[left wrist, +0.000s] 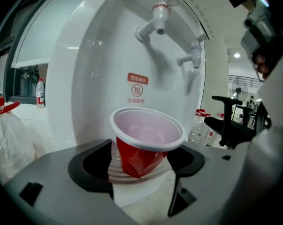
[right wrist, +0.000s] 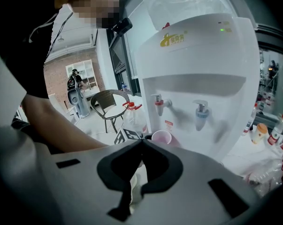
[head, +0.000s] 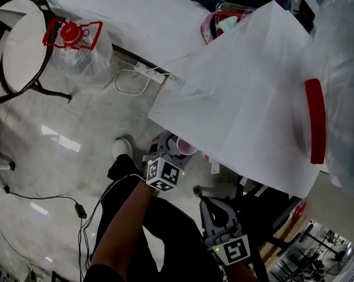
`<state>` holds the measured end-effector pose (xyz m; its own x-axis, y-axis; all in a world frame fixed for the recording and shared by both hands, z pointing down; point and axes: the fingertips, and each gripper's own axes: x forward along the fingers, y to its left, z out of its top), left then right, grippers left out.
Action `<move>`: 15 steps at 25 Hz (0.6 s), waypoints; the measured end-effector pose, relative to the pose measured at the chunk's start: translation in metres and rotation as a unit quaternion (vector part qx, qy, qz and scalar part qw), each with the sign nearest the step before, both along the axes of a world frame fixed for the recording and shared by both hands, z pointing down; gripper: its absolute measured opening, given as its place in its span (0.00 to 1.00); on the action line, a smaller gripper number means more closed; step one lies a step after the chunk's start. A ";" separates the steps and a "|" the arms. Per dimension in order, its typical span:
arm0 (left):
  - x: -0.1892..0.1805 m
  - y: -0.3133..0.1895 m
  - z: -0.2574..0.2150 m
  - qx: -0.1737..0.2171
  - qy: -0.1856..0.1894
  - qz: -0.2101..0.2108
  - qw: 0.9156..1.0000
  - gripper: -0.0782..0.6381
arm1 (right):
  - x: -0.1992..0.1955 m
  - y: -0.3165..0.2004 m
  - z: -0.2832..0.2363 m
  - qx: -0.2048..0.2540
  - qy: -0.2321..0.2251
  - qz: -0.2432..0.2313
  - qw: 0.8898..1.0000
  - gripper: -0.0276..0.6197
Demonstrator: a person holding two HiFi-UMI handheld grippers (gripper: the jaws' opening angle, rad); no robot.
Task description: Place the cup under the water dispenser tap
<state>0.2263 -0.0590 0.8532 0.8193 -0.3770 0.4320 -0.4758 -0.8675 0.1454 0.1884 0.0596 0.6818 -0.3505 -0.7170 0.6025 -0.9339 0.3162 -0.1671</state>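
Dispenser body [left wrist: 108,55]: the white water dispenser stands directly ahead of your left claw [left wrist: 143,150] and fills most of the left gripper view. From your right claw [right wrist: 141,142] it lies ahead and to the right, well beyond the fingertips.

Left claw: the jaws are spread, with the cup between them. A strip of white shows between the left pad and the cup wall, so the pads are not pressing on it. In the head view this claw [head: 171,151] reaches under the overhanging top of the dispenser [head: 247,98].

Right claw: the jaws are pressed together, tips touching, with nothing between them. In the head view it [head: 199,191] sits back from the left claw, nearer your body.

Cup [left wrist: 146,139]: red outside, white rim, pale inside, upright, its lower wall creased. It stands on the ridged white drip tray [left wrist: 114,165] just ahead of the left claw's pads. From the right claw it [right wrist: 161,137] shows just beyond the fingertips.

Taps: the red-ringed tap [left wrist: 159,17] hangs above the left claw, over the cup. The second tap [left wrist: 195,55] sits to that claw's upper right.
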 end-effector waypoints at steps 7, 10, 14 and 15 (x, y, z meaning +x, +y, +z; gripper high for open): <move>0.000 0.004 -0.004 -0.016 -0.001 -0.002 1.000 0.60 | -0.001 0.003 0.004 -0.031 0.006 -0.009 0.999 0.04; -0.005 0.005 -0.006 -0.012 -0.001 -0.007 1.000 0.60 | -0.004 -0.005 0.000 -0.019 0.000 -0.009 1.000 0.04; -0.011 0.004 -0.016 0.004 0.004 -0.018 1.000 0.60 | -0.007 -0.007 -0.001 -0.018 -0.003 -0.009 1.000 0.04; -0.010 0.004 -0.019 0.011 0.004 -0.016 1.000 0.60 | -0.007 -0.005 0.001 -0.025 -0.001 -0.010 1.000 0.04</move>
